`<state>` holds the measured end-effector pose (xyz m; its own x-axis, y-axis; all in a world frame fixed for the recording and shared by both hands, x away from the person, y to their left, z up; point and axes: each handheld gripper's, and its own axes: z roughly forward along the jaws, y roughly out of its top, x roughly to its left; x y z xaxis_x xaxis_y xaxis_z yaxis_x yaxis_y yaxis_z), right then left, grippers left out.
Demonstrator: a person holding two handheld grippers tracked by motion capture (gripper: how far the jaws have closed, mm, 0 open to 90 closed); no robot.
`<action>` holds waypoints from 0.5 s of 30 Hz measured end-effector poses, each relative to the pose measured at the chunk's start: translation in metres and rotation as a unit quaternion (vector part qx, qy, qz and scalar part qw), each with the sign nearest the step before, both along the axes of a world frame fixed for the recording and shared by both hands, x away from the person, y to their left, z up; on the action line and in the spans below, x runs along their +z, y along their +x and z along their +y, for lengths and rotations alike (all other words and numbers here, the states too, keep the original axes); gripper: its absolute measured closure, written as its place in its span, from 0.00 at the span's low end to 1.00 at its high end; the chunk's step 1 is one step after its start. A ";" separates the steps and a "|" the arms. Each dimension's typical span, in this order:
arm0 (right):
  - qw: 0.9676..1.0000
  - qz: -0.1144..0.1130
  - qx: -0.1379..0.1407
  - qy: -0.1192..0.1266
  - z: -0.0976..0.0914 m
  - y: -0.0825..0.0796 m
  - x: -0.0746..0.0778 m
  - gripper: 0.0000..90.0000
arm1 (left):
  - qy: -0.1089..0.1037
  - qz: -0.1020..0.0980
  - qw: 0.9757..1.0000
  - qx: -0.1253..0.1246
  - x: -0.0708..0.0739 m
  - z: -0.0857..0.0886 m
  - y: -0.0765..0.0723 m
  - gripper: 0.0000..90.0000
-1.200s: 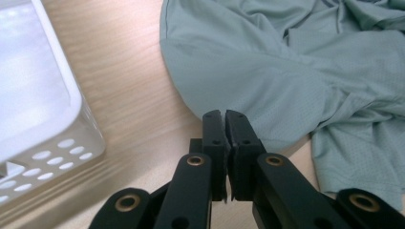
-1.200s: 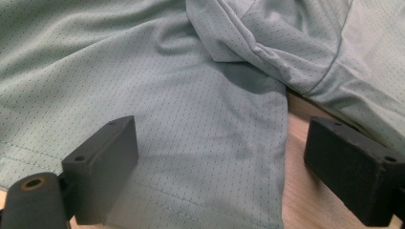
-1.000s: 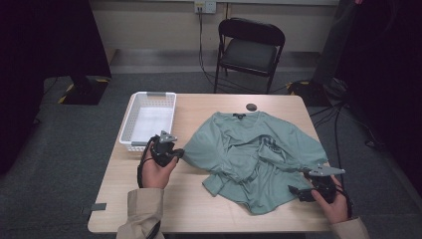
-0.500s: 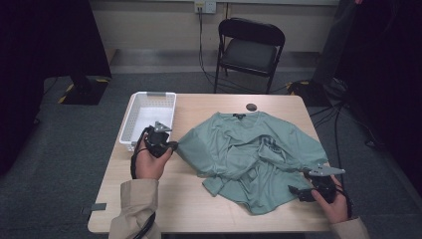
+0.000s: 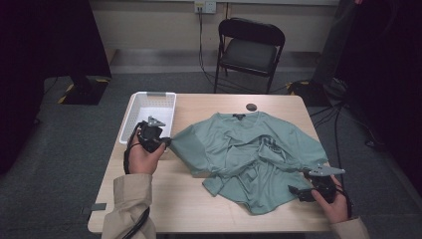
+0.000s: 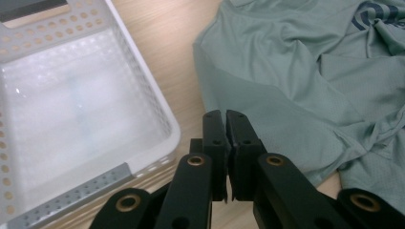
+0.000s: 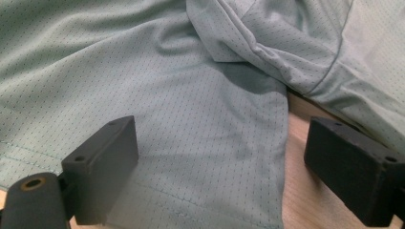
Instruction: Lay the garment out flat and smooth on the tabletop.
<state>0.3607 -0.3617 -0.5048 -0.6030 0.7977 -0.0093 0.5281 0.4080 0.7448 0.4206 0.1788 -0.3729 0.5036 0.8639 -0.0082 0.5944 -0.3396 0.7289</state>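
Green mesh shirt [image 5: 254, 154] (crumpled, perforated)

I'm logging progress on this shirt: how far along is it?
Early. The green T-shirt lies crumpled on the table, one sleeve drawn out toward the white basket. The left gripper is shut on that sleeve; the right gripper is open at the hem. Flattening and folding remain.

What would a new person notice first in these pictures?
The eye falls first on the green T-shirt, which lies crumpled in the middle of the wooden table. At its left sleeve the left gripper is shut on the cloth, next to a white basket at the table's left edge. At the shirt's lower right hem the right gripper waits with open jaws.
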 end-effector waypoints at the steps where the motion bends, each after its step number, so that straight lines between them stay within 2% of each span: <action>1: 1.000 0.000 0.000 0.000 0.000 0.000 0.000 0.12 | 0.000 0.000 1.000 0.004 0.001 0.003 0.002 0.98; 6: 1.000 0.000 0.000 0.000 0.000 0.000 0.000 0.12 | 0.002 0.007 1.000 0.015 0.001 0.021 0.018 0.98; 11: 1.000 0.000 0.000 0.000 0.000 0.000 0.000 0.12 | -0.012 0.009 0.999 0.046 0.000 0.046 0.039 0.98; 15: 1.000 0.000 0.000 0.000 0.000 0.000 0.000 0.12 | -0.029 0.022 0.997 0.069 -0.012 0.063 0.054 0.98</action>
<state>0.3607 -0.3617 -0.5048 -0.6033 0.7974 -0.0098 0.5277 0.4084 0.7448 0.4746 0.2420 -0.3848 0.3780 0.9224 -0.0798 0.6648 -0.2104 0.7168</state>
